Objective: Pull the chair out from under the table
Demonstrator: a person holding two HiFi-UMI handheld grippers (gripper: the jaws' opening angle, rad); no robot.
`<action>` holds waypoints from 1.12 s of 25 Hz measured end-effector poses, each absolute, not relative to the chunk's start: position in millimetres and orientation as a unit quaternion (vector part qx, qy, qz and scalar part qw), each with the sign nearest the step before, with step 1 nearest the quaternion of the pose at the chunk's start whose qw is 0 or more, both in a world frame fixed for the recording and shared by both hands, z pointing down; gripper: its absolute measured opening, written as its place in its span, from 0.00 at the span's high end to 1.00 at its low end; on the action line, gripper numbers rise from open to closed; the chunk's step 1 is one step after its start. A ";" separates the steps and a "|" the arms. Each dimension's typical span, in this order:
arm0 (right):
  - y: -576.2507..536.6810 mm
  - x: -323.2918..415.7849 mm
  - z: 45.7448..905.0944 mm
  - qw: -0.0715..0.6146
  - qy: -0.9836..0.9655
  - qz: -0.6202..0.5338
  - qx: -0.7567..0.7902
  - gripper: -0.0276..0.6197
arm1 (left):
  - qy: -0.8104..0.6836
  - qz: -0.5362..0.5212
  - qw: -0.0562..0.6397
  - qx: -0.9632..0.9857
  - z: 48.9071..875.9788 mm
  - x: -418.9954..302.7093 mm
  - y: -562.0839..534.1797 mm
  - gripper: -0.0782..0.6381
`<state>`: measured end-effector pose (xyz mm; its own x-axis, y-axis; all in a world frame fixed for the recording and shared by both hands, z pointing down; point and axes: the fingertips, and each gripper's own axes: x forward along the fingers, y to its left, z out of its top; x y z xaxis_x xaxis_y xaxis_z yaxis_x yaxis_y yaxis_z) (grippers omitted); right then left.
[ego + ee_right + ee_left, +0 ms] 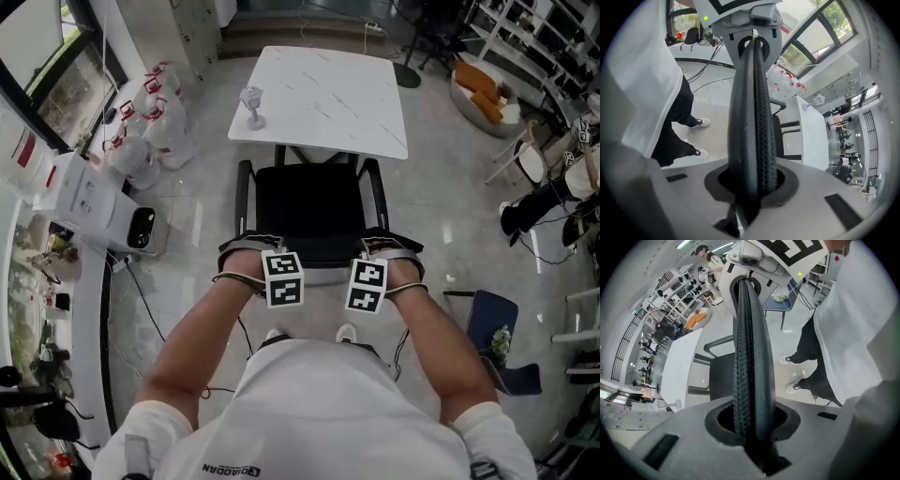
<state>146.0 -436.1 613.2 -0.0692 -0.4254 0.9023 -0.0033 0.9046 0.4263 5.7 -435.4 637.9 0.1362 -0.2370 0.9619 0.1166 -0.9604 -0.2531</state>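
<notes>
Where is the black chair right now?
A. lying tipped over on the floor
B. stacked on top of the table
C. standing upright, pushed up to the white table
C: in the head view the chair stands upright on the floor, its front end right at the near edge of the white table.

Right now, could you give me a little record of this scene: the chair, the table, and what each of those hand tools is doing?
chair: black office chair, pushed up to the table's near edge
table: white top, small grey object near its left corner
left gripper: clamped on the top of the chair's back, left side
right gripper: clamped on the same edge, right side
stage: chair not yet pulled out
</notes>
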 end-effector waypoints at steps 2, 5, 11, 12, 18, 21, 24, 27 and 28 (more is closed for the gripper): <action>-432.5 139.3 611.1 0.666 -0.714 -0.153 0.151 0.86 | 0.031 -0.656 0.133 -0.742 636.4 -0.3 -432.8 0.78; -425.6 127.8 611.3 0.667 -0.713 -0.149 0.158 0.86 | 0.026 -0.655 0.139 -0.742 636.4 -12.1 -429.0 0.78; -413.1 115.5 611.6 0.673 -0.707 -0.132 0.173 0.86 | 0.011 -0.651 0.151 -0.744 636.6 -24.1 -421.3 0.79; -410.0 114.3 611.2 0.674 -0.706 -0.128 0.174 0.86 | 0.009 -0.650 0.153 -0.744 636.2 -25.4 -419.3 0.79; -388.9 111.5 611.9 0.678 -0.701 -0.112 0.189 0.86 | 0.002 -0.651 0.164 -0.741 636.9 -28.9 -404.6 0.79; -379.4 115.9 612.6 0.678 -0.700 -0.106 0.196 0.87 | 0.000 -0.651 0.172 -0.740 637.7 -23.4 -399.5 0.80; -375.6 115.0 612.7 0.678 -0.702 -0.102 0.195 0.87 | -0.001 -0.652 0.171 -0.738 637.5 -24.2 -397.3 0.80; -369.1 113.7 611.1 0.677 -0.704 -0.100 0.187 0.87 | -0.001 -0.654 0.163 -0.739 636.2 -25.0 -390.4 0.80; -365.5 113.5 610.9 0.677 -0.705 -0.100 0.185 0.87 | -0.002 -0.655 0.160 -0.739 636.2 -25.4 -386.2 0.80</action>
